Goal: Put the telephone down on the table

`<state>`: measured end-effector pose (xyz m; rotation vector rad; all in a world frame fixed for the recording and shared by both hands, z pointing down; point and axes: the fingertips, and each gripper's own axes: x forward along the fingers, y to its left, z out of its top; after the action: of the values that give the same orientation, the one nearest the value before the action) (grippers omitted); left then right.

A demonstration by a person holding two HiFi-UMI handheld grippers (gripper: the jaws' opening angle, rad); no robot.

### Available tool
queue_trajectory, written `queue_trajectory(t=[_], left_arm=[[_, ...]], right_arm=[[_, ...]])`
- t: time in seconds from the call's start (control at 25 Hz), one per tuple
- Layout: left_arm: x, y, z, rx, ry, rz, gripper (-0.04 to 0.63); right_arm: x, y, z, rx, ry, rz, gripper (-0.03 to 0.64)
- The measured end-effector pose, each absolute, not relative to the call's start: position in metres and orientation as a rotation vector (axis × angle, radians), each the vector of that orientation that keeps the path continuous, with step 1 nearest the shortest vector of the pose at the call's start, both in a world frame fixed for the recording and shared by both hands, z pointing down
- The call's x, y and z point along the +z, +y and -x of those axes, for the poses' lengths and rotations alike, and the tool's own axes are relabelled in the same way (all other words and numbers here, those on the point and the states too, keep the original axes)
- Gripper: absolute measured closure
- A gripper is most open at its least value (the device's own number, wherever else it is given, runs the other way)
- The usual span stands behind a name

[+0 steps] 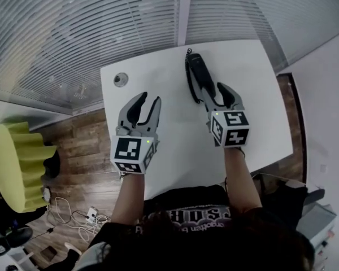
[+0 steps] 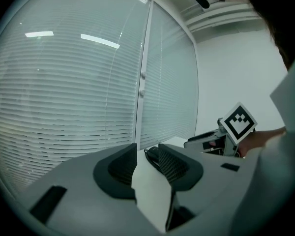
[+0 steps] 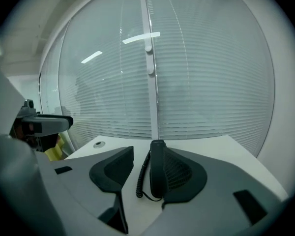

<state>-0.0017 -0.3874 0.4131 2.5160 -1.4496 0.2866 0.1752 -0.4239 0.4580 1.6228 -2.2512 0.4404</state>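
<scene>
1. Slim black telephone (image 1: 200, 77), lying flat on the far right part of the white surface (image 1: 158, 123). Looks like smooth, hard moulded plastic, long and gently curved.
2. Springy coiled cord (image 3: 140, 177) along its left side, looping back to the near end.
3. Right hand-held gripper (image 1: 217, 95) just behind the handset, raised over its near end. Jaws apart, ribbed dark pads pressing on nothing. Seems to leave the handset resting on its own.
4. Left hand-held gripper (image 1: 150, 98) well to the left, above bare surface, jaws partly open and empty.
5. Judging by this, placing step looks done. Calls next only for backing away cleanly, without snagging the cord.
6. Further out: matte flat tabletop with a round cable grommet (image 1: 121, 79), and fine slatted blinds (image 1: 101, 27) behind.
</scene>
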Motion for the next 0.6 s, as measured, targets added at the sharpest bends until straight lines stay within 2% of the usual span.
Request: queue_trajectory(t=[0.08, 0.2, 0.6], left_arm=[[0.407, -0.38, 0.001, 0.269, -1.441, -2.539, 0.456], [0.399, -0.369, 0.003, 0.241, -1.442, -2.573, 0.456], [0.373, -0.324, 0.004, 0.233, -1.379, -2.678, 0.466]], right_arm=[[0.444, -0.411, -0.175, 0.411, -2.263, -1.653, 0.469], [0.427, -0.392, -0.175, 0.352, -2.264, -1.694, 0.524], [0.39, -0.334, -0.163, 0.247, -2.303, -1.753, 0.572]])
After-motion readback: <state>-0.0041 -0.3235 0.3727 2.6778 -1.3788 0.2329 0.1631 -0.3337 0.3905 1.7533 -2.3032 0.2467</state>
